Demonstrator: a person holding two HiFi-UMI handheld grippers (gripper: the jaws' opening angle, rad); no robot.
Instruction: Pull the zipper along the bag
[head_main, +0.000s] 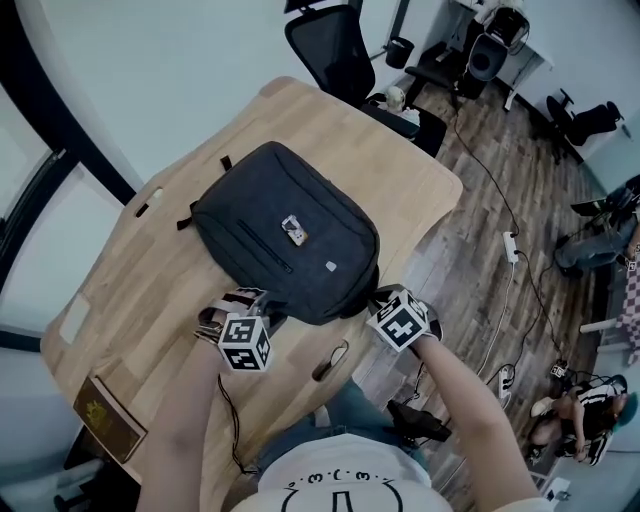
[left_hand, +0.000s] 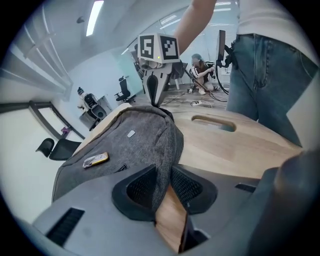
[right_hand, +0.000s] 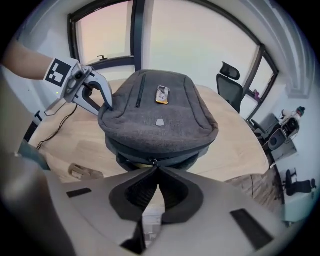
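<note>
The bag's (right_hand: 160, 117) zipper pull (right_hand: 153, 161) is mostly hidden by the right claw (right_hand: 154, 169).

The person wears a white T-shirt (head_main: 340, 482) with a dark printed design and blue jeans (left_hand: 270, 75). The left gripper (left_hand: 165, 176) and right gripper (right_hand: 155, 172) have grey bodies, black ribbed pads (left_hand: 140, 187) and a white cube (head_main: 245, 342) bearing black square markers. A thin dark cable (head_main: 232, 420) trails from the left one.

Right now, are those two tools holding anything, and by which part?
Yes. The left gripper pinches the bag by its fabric edge; the right gripper grips its zipper pull.
</note>
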